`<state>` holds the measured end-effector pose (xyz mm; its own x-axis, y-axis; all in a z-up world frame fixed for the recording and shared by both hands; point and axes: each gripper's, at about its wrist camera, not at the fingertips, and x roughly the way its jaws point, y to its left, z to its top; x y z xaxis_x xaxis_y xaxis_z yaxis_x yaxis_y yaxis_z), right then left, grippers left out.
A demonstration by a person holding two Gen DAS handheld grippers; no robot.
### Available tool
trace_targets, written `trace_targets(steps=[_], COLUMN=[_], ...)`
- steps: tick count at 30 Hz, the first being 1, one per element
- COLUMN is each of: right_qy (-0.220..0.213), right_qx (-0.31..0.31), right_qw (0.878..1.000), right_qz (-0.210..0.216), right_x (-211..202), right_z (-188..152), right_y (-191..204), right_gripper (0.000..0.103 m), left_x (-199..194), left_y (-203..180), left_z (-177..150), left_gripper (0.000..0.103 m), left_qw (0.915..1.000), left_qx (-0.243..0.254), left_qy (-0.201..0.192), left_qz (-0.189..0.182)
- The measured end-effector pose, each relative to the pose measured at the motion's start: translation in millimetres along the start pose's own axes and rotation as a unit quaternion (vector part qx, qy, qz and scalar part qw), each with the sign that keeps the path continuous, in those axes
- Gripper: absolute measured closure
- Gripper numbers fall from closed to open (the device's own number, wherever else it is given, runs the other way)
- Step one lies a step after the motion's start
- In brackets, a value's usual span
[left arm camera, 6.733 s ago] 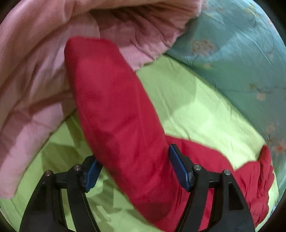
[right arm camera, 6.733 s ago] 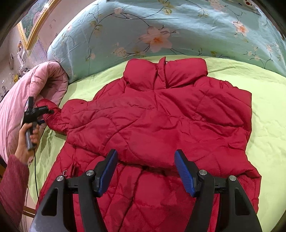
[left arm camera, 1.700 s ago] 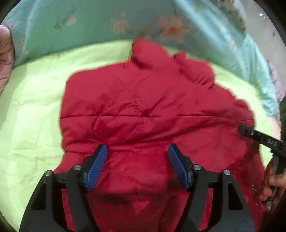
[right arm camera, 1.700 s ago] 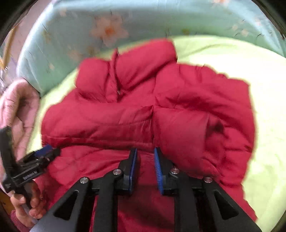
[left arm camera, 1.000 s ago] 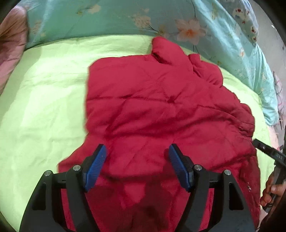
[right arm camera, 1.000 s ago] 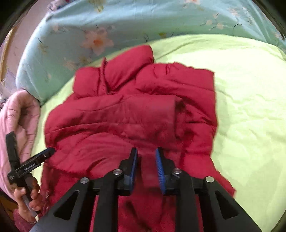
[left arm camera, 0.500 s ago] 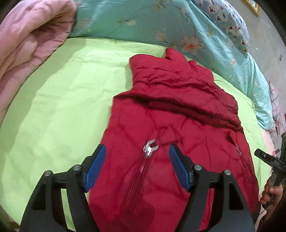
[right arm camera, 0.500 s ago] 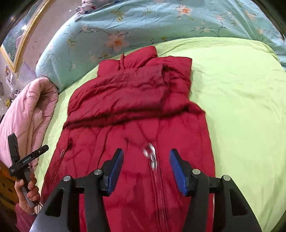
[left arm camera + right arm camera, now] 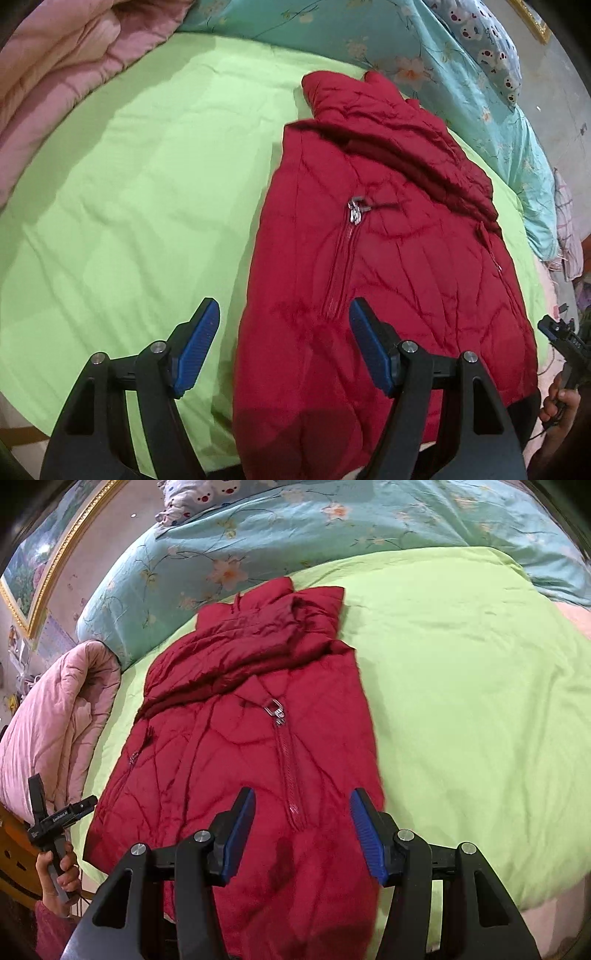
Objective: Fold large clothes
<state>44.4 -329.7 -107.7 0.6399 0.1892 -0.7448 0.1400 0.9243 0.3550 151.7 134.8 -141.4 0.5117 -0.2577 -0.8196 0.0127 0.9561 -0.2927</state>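
Hovering nearest, in the left wrist view, left gripper (image 9: 280, 341) over the hem end of the red jacket (image 9: 388, 266), jaws spread wide and gripping nothing, one blue pad over green sheet, the other over red fabric

Hovering likewise in the right wrist view, right gripper (image 9: 303, 834), jaws wide apart and empty, straddling the lower end of the zipper (image 9: 290, 771) at 12 o'clock from the pads

Lying lengthwise up the green sheet (image 9: 461, 701), jacket reaching from the near edge at 6 o'clock toward the collar (image 9: 280, 594) at 12 o'clock, just short of the blue floral quilt (image 9: 295, 528)

Showing, by the look of it, both sleeves already brought in across the chest: a thick banded layer of red at about 11 o'clock above the zipper pull (image 9: 275, 709), the outline narrowed to a long rectangle with no sleeve sticking out either side

Judging the first stage as done and the lengthwise fold as remaining: hem still flat and draping over the near bed edge, nothing yet doubled toward the collar

Needing next, probably, a pinch on each hem corner and a carry toward 12 o'clock

Sitting farther out at 9 o'clock in the right wrist view, pink comforter (image 9: 55, 716), well clear of the jacket
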Motion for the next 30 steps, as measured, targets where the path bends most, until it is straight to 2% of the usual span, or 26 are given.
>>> trace_targets(steps=[10, 14, 17, 22, 25, 30], right_qy=[0.011, 0.02, 0.028, 0.042, 0.053, 0.063], right_qx=[0.025, 0.031, 0.037, 0.056, 0.066, 0.061], right_qw=[1.0, 0.999, 0.999, 0.997, 0.996, 0.996], right_qz=[-0.001, 0.001, 0.004, 0.012, 0.017, 0.024], right_x=[-5, -3, -1, 4, 7, 8], right_z=[-30, -43, -53, -69, -77, -88], right_y=[-10, -11, -15, -21, -23, -16], right_gripper=[0.045, 0.044, 0.039, 0.037, 0.035, 0.032], left_x=[3, -3, -1, 8, 12, 9], left_y=[10, 5, 4, 6, 6, 6], left_z=[-34, -40, -43, -47, -54, -62], left_gripper=[0.031, 0.031, 0.031, 0.031, 0.025, 0.025], left_qw=[0.9984, 0.9986, 0.9978, 0.996, 0.9949, 0.9945], left_qx=[-0.033, -0.026, -0.028, -0.039, -0.041, -0.043], left_qy=[0.026, 0.032, 0.045, 0.07, 0.081, 0.081], left_qz=[-0.037, -0.032, -0.04, -0.039, -0.044, -0.051])
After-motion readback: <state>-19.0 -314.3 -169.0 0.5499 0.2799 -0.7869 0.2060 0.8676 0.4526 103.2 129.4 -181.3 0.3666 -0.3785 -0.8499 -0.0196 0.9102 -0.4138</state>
